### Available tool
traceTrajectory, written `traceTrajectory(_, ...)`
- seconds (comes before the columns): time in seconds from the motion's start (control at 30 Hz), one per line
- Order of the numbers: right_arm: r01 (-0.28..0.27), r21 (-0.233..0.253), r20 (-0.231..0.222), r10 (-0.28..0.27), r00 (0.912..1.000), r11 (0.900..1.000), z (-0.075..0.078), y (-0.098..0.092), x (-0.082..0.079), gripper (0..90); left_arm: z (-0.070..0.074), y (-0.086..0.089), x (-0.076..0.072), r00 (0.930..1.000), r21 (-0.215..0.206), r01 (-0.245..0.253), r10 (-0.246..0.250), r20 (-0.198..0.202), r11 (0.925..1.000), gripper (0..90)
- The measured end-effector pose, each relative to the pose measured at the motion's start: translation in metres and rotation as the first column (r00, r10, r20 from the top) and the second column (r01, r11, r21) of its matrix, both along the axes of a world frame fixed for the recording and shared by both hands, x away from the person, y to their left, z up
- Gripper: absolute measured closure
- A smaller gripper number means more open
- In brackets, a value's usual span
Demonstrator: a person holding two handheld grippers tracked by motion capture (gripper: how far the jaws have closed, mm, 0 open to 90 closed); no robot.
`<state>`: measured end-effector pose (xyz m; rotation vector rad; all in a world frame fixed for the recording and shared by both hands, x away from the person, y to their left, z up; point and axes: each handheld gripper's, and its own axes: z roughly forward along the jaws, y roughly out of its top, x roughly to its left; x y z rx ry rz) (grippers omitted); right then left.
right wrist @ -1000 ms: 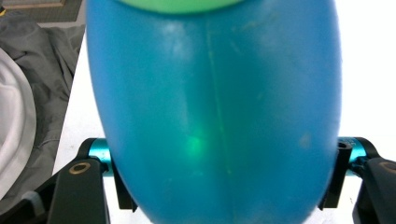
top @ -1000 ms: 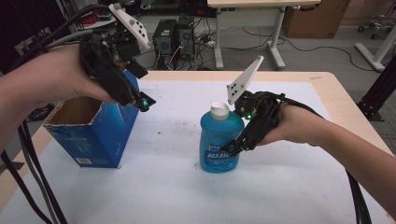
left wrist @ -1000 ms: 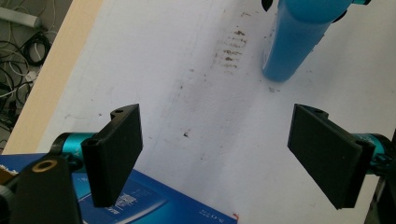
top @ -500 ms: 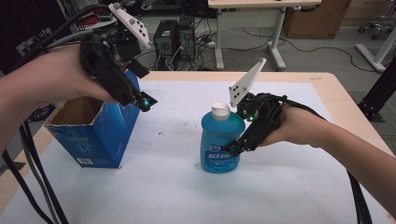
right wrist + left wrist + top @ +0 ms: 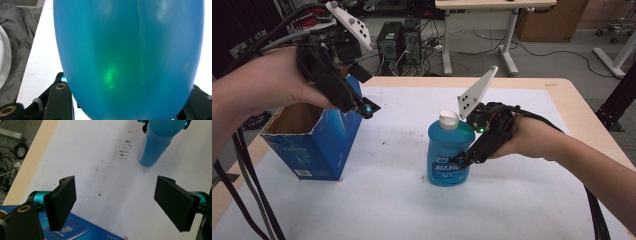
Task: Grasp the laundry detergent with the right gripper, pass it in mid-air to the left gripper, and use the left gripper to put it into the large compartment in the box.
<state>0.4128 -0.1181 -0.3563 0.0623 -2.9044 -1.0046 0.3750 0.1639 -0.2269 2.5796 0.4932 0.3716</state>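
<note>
A blue liquid bottle (image 5: 449, 150) with a white cap (image 5: 449, 119) stands upright mid-table on the white table cover (image 5: 522, 210). My right gripper (image 5: 463, 161) comes in from the right and is shut on the bottle's lower body. In the right gripper view the bottle (image 5: 130, 55) sits tight between the black jaws. My left gripper (image 5: 363, 107) hovers open over the right edge of an open-topped blue carton (image 5: 312, 145) at the left. Nothing sits between the spread jaws of the left gripper (image 5: 120, 205), which looks down on the carton's edge (image 5: 82, 230) and the bottle (image 5: 155, 145) farther off.
The wooden table edge (image 5: 572, 100) runs along the back and right. Behind it, on the floor, are computer towers (image 5: 402, 42), desk legs (image 5: 507, 45) and cables. A grey cloth (image 5: 15, 37) lies beyond the table's edge in the right gripper view.
</note>
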Motion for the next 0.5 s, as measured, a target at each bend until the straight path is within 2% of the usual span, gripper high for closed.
traceTrajectory(0.23, -0.003, 0.011, 0.021, 0.002, 0.9998, 1.0, 0.0, -0.002, -0.004, 45.2, 0.001, 0.0, 0.0, 1.0, -0.005, 0.01, -0.01, 0.001, 0.9999, 18.2)
traceTrajectory(0.37, 0.011, 0.021, 0.003, -0.011, 0.9999, 1.0, 0.005, -0.002, -0.004, 45.4, 0.004, -0.001, 0.0, 0.9998, -0.009, 0.021, -0.021, 0.006, 0.9997, 18.1)
traceTrajectory(0.5, 0.032, 0.05, -0.019, -0.031, 0.9993, 0.998, 0.018, -0.005, -0.001, 45.4, 0.009, -0.002, 0.0, 0.9992, -0.029, 0.039, -0.038, 0.007, 0.9988, 18.2)
